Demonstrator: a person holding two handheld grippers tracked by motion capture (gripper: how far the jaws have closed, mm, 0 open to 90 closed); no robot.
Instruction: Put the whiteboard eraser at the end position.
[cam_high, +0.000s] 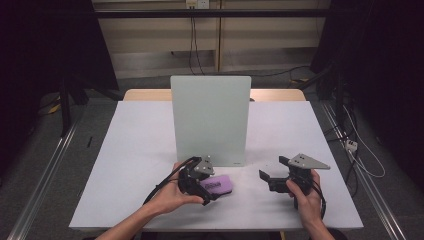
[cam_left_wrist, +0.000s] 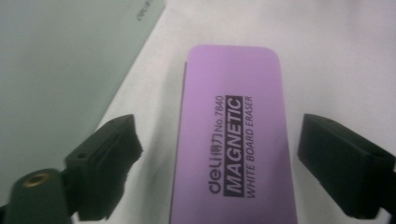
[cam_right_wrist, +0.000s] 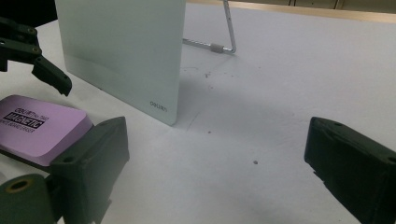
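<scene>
Straddling the purple eraser, the left gripper is holding its jaws wide, pads clear of both long sides. Eraser is lying flat near the desk's front edge, just before the upright whiteboard. Judging the step a pickup: centre the jaws, close squarely, avoid nudging the board. Right gripper is hovering wide open, holding nothing, toward the front right corner.
</scene>
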